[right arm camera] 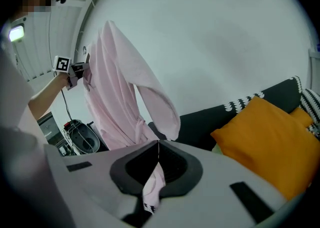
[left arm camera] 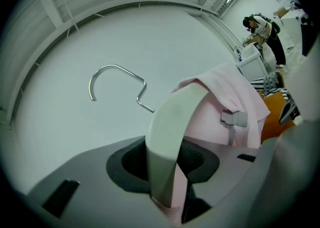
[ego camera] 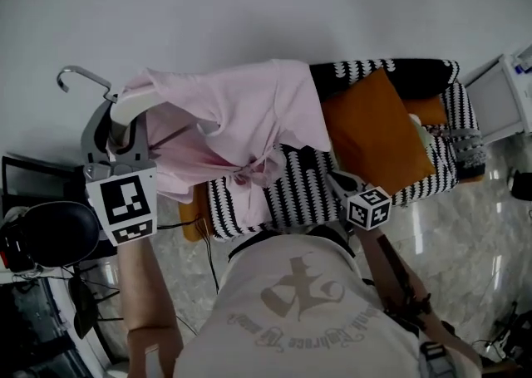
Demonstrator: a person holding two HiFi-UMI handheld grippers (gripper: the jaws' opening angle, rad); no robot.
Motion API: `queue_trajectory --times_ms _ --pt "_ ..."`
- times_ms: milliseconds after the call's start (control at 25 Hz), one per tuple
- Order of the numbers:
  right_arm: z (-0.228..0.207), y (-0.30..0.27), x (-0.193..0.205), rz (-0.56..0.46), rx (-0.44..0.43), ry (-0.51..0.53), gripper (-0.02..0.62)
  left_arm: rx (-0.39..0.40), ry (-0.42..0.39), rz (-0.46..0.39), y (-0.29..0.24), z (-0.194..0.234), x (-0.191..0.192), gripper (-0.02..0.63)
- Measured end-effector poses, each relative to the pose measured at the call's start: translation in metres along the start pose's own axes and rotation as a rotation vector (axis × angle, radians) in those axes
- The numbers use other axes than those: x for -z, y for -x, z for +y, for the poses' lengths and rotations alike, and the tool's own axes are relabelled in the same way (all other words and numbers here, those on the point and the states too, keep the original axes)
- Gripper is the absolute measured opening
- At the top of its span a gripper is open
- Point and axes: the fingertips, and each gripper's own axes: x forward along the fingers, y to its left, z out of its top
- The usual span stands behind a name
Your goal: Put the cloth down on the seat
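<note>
Left gripper [ego camera: 123,131] clamped on white hanger [left arm camera: 170,122] shoulder, held high at left so pink garment [ego camera: 249,110] hangs clear. Right gripper [right arm camera: 152,172] pinched on lower edge, spreading it over striped sofa seat [ego camera: 291,193], left of orange cushion [ego camera: 374,131].

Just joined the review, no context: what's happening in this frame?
A person works two handheld grippers over a striped sofa. The left gripper is clamped on the shoulder of a hanger that carries a pink garment, held up high. The right gripper pinches a lower fold of the same garment, nearer the seat. The garment hangs between them in the air, not yet laid down. An orange cushion lies further along the sofa.
</note>
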Motion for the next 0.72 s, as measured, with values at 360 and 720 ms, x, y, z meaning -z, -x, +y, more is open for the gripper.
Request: queue_trajectory --times_ms 360,720 --pt "0.004 -0.004 -0.001 0.003 0.113 0.013 0.017 0.162 -0.002 0.003 -0.051 -0.059 0.056 0.153" --pt "0.028 -0.045 -0.032 0.024 0.086 0.133 0.017 0.256 -0.019 0.041 -0.062 -0.101 0.105 0.152"
